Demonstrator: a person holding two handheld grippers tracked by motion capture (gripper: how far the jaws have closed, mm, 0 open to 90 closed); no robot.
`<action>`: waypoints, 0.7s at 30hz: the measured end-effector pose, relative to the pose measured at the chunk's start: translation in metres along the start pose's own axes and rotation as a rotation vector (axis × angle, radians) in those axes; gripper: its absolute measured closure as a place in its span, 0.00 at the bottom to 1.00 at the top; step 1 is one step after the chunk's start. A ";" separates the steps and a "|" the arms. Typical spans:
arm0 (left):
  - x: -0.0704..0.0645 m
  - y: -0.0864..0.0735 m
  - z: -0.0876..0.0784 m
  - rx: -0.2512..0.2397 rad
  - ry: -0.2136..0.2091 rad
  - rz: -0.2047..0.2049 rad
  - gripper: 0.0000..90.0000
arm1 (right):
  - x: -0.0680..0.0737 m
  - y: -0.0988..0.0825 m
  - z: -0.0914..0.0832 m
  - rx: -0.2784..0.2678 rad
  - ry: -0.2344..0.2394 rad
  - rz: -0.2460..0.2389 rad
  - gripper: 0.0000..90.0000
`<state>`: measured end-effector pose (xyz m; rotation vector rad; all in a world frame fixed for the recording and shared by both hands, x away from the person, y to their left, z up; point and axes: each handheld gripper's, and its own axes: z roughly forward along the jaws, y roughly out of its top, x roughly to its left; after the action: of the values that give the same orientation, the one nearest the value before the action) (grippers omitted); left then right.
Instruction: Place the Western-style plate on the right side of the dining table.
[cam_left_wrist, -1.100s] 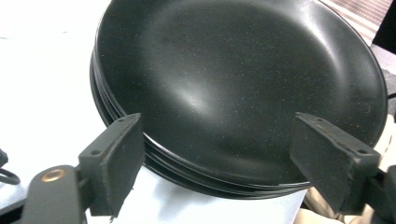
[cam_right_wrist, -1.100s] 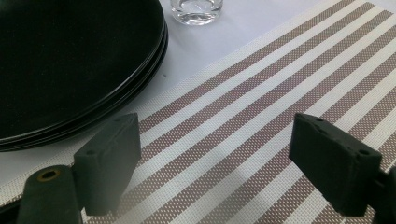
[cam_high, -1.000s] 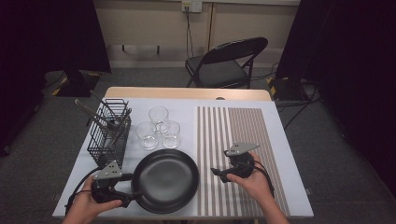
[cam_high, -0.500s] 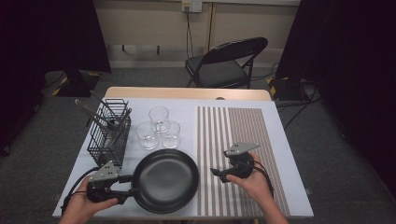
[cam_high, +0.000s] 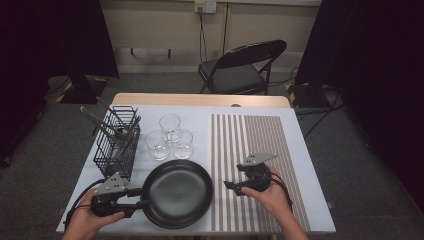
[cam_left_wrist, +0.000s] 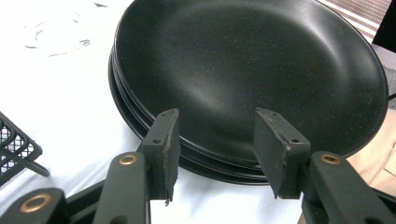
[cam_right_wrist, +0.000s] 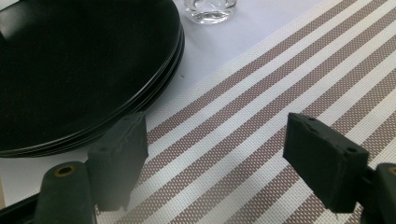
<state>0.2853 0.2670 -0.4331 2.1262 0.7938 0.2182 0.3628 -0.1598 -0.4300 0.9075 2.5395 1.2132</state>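
Observation:
A stack of black plates (cam_high: 176, 192) sits at the front middle of the table. In the left gripper view the plates (cam_left_wrist: 243, 70) lie just beyond the jaws. My left gripper (cam_high: 137, 197) lies level at the stack's left rim. Its jaws have just been closing, and in its own view the left gripper (cam_left_wrist: 217, 144) has the near rim in the gap, with neither pad touching it. My right gripper (cam_high: 227, 186) rests on the striped placemat (cam_high: 260, 135) to the right of the plates. Its jaws have just been closing slightly, and the right gripper (cam_right_wrist: 224, 154) stands wide over bare mat.
A black wire basket (cam_high: 117, 142) holding utensils stands at the left, and its corner (cam_left_wrist: 14, 149) shows beside my left jaw. Three clear glasses (cam_high: 170, 137) stand behind the plates, one glass (cam_right_wrist: 210, 9) ahead of my right gripper. A folding chair (cam_high: 240, 70) stands beyond the table.
The left gripper's jaws look a little narrower at the plates' rim. Both hands and the plates keep their places.

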 end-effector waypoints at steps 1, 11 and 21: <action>0.000 0.000 0.000 0.002 0.000 0.005 0.57 | 0.000 0.000 0.000 0.000 0.001 0.003 0.23; -0.001 -0.001 0.001 -0.009 -0.028 -0.013 0.61 | 0.002 0.002 0.002 -0.005 0.005 0.044 0.22; -0.002 0.001 0.000 0.006 -0.010 -0.003 0.64 | 0.007 0.004 0.003 -0.006 0.010 0.064 0.22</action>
<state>0.2845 0.2653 -0.4325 2.1303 0.7927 0.2034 0.3608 -0.1514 -0.4283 0.9907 2.5311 1.2451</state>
